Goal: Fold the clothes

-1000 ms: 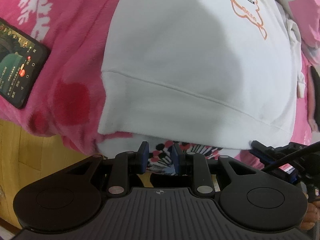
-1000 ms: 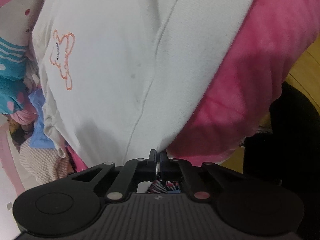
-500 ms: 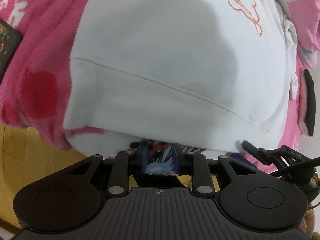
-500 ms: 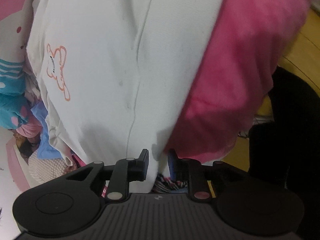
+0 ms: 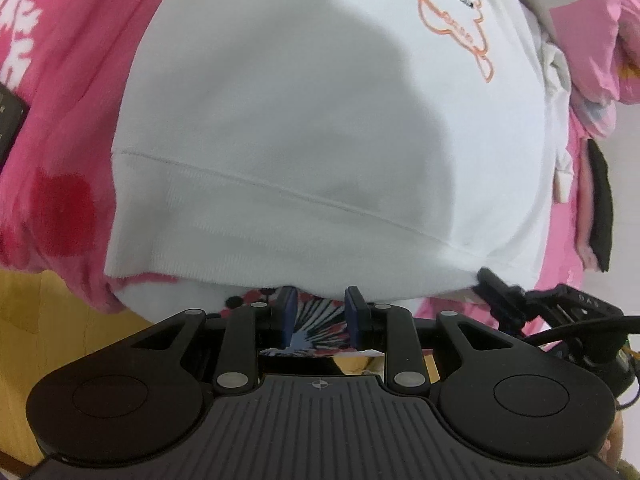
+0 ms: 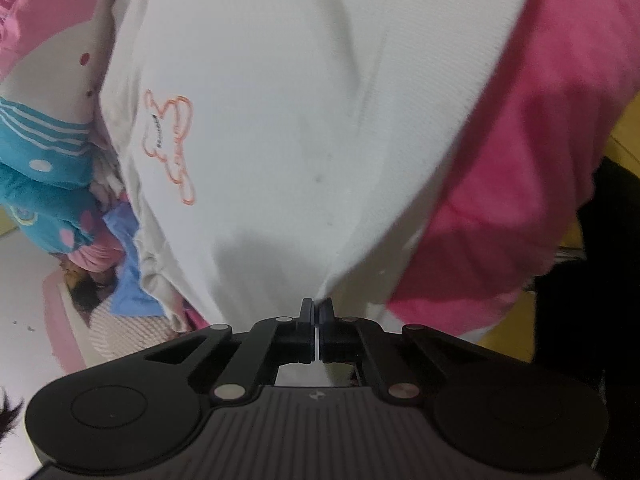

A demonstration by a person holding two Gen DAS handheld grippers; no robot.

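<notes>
A pink blanket (image 5: 76, 92) with white leaf prints covers the bed, and every place here is given from it. Spread flat across the blanket lies a white sweatshirt (image 5: 304, 120), its ribbed hem (image 5: 256, 232) hanging over the blanket's near edge. An orange outline of a bear (image 5: 460, 20) is printed on the sweatshirt's far side, away from that edge. Beyond the blanket's far border sit a pink and grey soft toy (image 5: 568, 8) and a blue dotted cloth (image 6: 44, 196). A dark phone (image 5: 10, 116) lies on the blanket at its left border, well apart from the sweatshirt. Yellow wooden floor (image 5: 36, 320) shows below the blanket's near edge.

The left tongs (image 5: 319, 312) hang just under the hem at the blanket's near edge, jaws parted a little; a patterned black, red and white cloth (image 5: 316, 324) shows between the blue pads (image 5: 288, 308), and whether they press on it I cannot tell. The right tongs (image 6: 316, 312) are fully closed, pinching the sweatshirt's white edge where it drapes off the blanket, the fabric drawn into a peak at the tips.
</notes>
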